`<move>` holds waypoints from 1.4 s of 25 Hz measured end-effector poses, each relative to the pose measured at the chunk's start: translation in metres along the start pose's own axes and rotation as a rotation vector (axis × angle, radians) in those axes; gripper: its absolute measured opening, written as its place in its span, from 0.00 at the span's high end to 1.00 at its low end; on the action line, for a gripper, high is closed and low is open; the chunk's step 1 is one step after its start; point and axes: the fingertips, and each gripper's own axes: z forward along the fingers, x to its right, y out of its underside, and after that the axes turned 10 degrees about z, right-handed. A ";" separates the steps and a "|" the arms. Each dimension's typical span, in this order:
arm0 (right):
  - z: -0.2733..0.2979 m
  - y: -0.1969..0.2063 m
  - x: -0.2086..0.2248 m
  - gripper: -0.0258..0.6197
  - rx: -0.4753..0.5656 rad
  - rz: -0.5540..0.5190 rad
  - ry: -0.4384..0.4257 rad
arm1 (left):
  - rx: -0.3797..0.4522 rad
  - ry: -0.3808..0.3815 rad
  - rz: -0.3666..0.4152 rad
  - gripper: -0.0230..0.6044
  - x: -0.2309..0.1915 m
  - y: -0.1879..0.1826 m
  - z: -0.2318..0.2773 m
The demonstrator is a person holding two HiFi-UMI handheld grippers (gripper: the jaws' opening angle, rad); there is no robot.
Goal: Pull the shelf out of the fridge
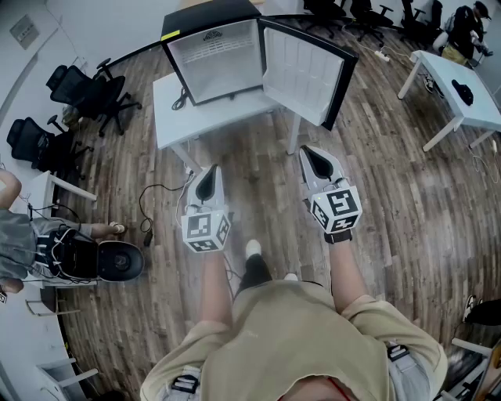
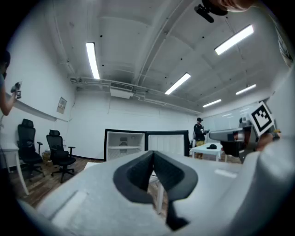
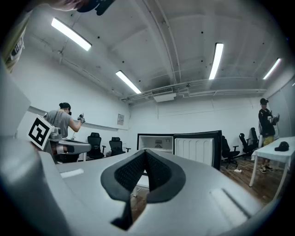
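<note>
A small black fridge (image 1: 215,59) stands on a white table (image 1: 176,117) ahead of me, its door (image 1: 301,70) swung open to the right. Inside, a white shelf (image 2: 123,147) spans the compartment; it also shows in the right gripper view as the shelf (image 3: 156,148). My left gripper (image 1: 208,173) and right gripper (image 1: 311,154) hover side by side above the wooden floor, well short of the table. Both are shut with nothing between their jaws. Seen from their own cameras, the left gripper (image 2: 153,155) and right gripper (image 3: 144,153) point at the fridge.
Black office chairs (image 1: 86,90) stand at the left. A white desk (image 1: 458,86) is at the right, with a person (image 1: 470,23) behind it. Another person (image 1: 23,235) stands at the left by a wheeled device (image 1: 109,262). A cable (image 1: 153,204) lies on the floor.
</note>
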 end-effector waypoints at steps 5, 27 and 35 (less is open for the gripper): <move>0.030 0.005 0.002 0.95 0.004 0.031 -0.018 | 0.015 -0.003 -0.006 0.96 -0.026 0.002 0.023; 0.187 0.008 0.002 0.96 0.072 0.134 0.036 | 0.022 0.077 -0.011 0.96 -0.140 0.026 0.131; 0.244 0.027 -0.018 0.95 0.013 0.134 0.042 | 0.015 0.132 -0.049 0.96 -0.173 0.043 0.159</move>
